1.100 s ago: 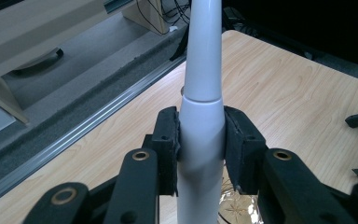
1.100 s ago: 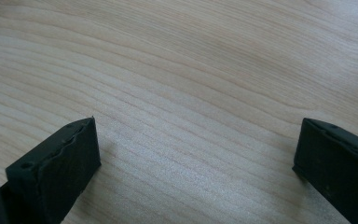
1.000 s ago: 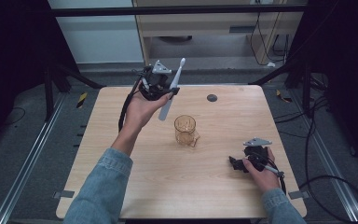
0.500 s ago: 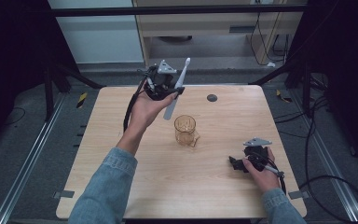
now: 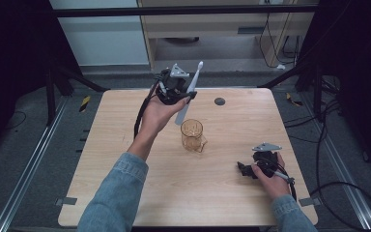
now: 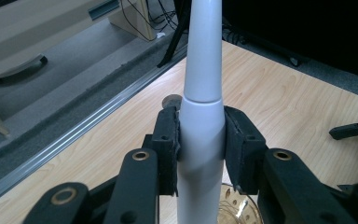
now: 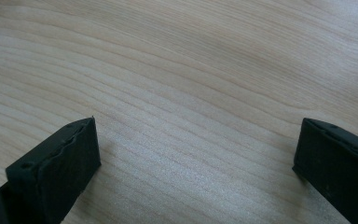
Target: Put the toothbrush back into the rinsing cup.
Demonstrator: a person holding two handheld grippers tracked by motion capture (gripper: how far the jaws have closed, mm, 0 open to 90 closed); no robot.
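Clearly left claw [image 6: 200, 154] clamped on toothbrush [image 6: 201, 116] handle: light, stiff, slick plastic; grip thick midsection. Right claw [image 7: 196, 172] wide open, empty, on desk [image 7: 191, 70].

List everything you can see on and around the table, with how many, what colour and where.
electric toothbrush: one, white, clamped tilted in the left gripper above the table's far middle
cup: one, amber see-through, mid-table, just below the toothbrush's lower end
round disc: one, dark, far side of the table, right of the toothbrush
table: one, light wood
cabinet: one, beige, behind the table
left gripper: one, black, raised, shut on the toothbrush
right gripper: one, black, jaws open, resting on the table near right
sleeves: two, blue denim, bottom edge
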